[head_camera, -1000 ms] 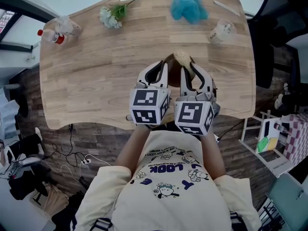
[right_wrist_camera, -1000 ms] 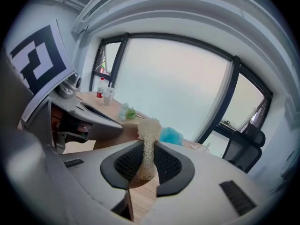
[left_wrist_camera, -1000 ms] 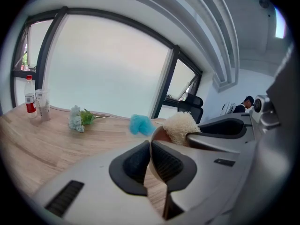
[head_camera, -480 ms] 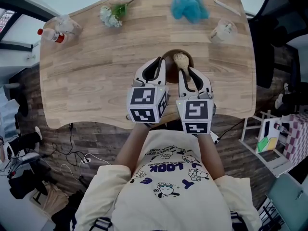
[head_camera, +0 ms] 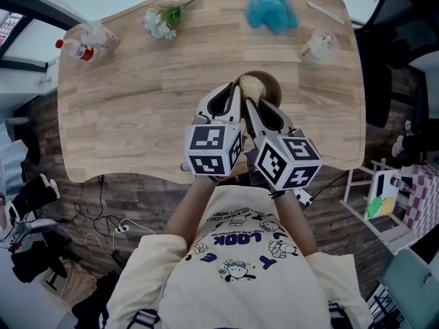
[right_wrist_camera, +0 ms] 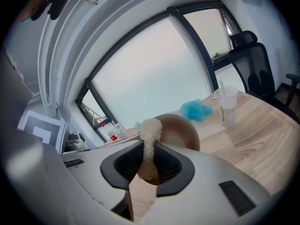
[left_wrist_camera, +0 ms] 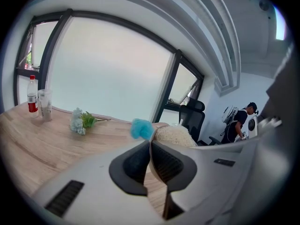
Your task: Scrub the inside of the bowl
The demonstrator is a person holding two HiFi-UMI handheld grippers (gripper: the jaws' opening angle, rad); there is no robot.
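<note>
1. Bowl (head_camera: 269, 85): brown, sits near the middle of the wooden surface (head_camera: 137, 101), on the person's side. Can't tell whether it rests flat or is lifted.
2. Left gripper (head_camera: 230, 94): at the bowl's left rim. In the left gripper view the left gripper (left_wrist_camera: 150, 146) is nearly closed, pinching the bowl's thin wall (left_wrist_camera: 149, 158) edge-on between its pads.
3. Right gripper (head_camera: 259, 108): just on the person's side of the bowl, angled in toward it. In the right gripper view the right gripper (right_wrist_camera: 147, 161) is clamped narrow on the stem of a beige loofah scrubber (right_wrist_camera: 151, 129).
4. Scrubber head (head_camera: 252, 85): inside the bowl, at its left part, close to the left gripper's pinch point. The right gripper view shows the bowl's inner face (right_wrist_camera: 180, 130) right behind the scrubber head.
5. Both marker cubes sit side by side on the person's side of the bowl, close but apart.
6. Beyond the bowl, at the far edge: blue puff (head_camera: 271, 9).
7. Beyond the bowl and to its right: clear cup (head_camera: 317, 45).
8. Beyond the bowl and to its left: small flower bunch (head_camera: 161, 20).
9. Well to the bowl's left, at the far-left corner: red-label bottle (head_camera: 74, 49).
</note>
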